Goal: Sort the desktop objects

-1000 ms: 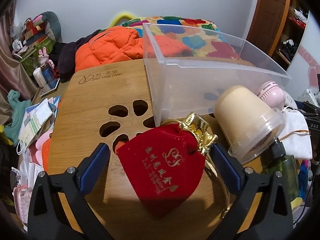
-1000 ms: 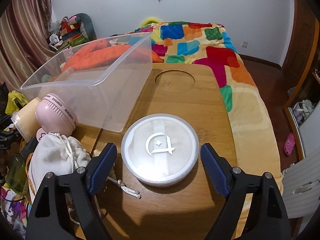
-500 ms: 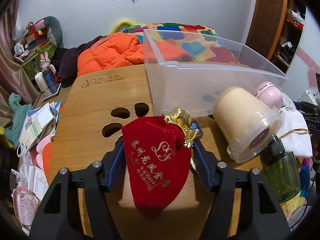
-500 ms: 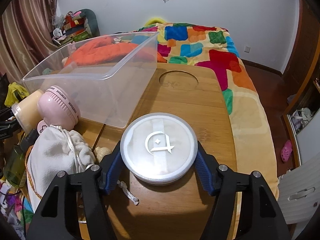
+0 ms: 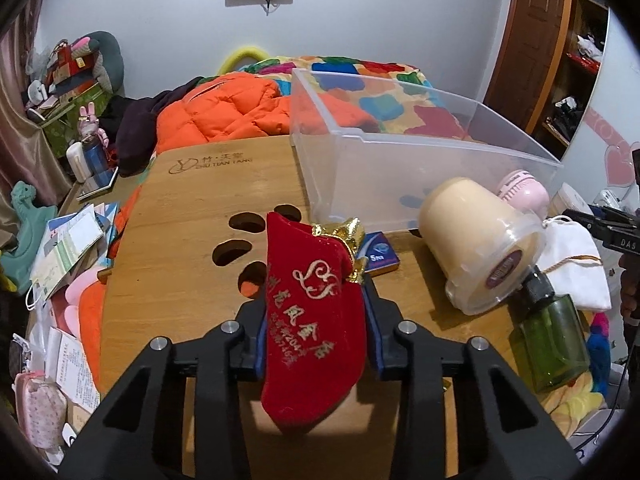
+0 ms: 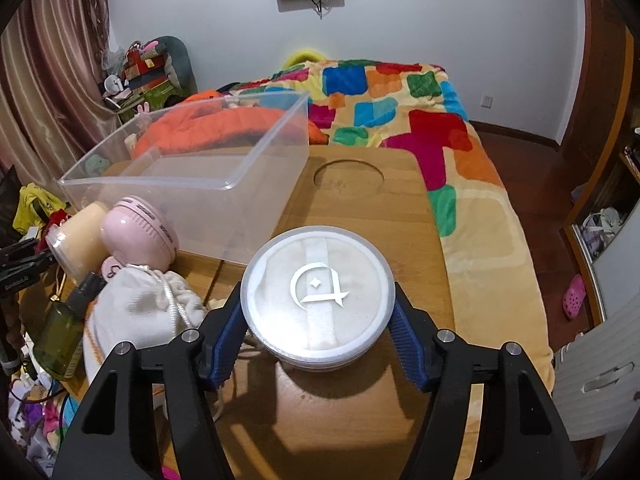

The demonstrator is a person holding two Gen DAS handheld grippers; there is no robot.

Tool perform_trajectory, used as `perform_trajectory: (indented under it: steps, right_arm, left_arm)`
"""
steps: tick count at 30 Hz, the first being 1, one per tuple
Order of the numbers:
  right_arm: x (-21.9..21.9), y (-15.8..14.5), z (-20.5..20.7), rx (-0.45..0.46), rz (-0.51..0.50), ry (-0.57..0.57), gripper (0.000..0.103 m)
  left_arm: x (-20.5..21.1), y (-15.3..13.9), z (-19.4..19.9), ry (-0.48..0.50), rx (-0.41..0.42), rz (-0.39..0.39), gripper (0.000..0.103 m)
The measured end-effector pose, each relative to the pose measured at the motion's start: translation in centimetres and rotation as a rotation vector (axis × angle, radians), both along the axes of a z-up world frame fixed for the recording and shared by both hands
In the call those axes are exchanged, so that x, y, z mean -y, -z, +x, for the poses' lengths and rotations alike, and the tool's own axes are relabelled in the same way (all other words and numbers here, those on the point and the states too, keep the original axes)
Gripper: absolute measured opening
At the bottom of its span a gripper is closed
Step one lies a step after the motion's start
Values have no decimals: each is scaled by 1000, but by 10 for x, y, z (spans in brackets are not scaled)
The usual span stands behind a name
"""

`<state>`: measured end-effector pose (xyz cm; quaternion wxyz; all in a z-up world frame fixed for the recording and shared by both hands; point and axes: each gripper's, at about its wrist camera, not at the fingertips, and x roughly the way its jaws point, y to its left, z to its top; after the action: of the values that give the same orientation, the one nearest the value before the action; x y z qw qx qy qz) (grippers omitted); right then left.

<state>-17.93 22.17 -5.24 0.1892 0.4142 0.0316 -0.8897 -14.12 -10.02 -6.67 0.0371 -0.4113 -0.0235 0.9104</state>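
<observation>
Since a second ago both sets of jaws came in from wide open: the left gripper [image 5: 314,316] went from straddling the red velvet drawstring pouch with gold lettering [image 5: 314,316] to pinching it, and the right gripper [image 6: 318,336] went from flanking the round white lidded plastic tin with a white logo [image 6: 318,300] to gripping its sides. Left jaws were narrow and closing, blue pads pressed into the pouch's middle, the cloth bunched between them, its gold-trimmed neck pointing away over the bamboo tabletop [image 5: 192,216]. Right jaws were about half spread, holding steady, blue pads against opposite sides of the tin's rim; the tin sat at the near middle of the table, whether lifted or resting, could not tell. Just past the pouch lay a small dark blue flat box [image 5: 380,258], partly under the gold trim. Right of that, a cream candle in a clear plastic cup [image 5: 476,248] lay on its side, beside a green glass bottle with a black cap [image 5: 548,340] and a white cloth drawstring bag [image 6: 140,312]. A pink round handheld fan [image 6: 140,234] sat against the bag, touching the candle cup. Behind all these stood the clear plastic storage bin [image 5: 400,168], with none of these objects inside. Farther back were an orange puffer jacket [image 5: 224,108] and a multicoloured patchwork blanket [image 6: 400,104] on the bed.
</observation>
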Motion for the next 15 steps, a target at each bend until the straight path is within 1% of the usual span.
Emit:
perform_trajectory:
  steps: [11, 15]
  right_arm:
    - [-1, -22, 17, -42, -15, -16, 62]
    - [-1, -26, 23, -53, -21, -26, 62]
  left_arm:
    - [2, -19, 20, -7, -45, 22, 36]
    - [0, -25, 28, -7, -60, 8, 36]
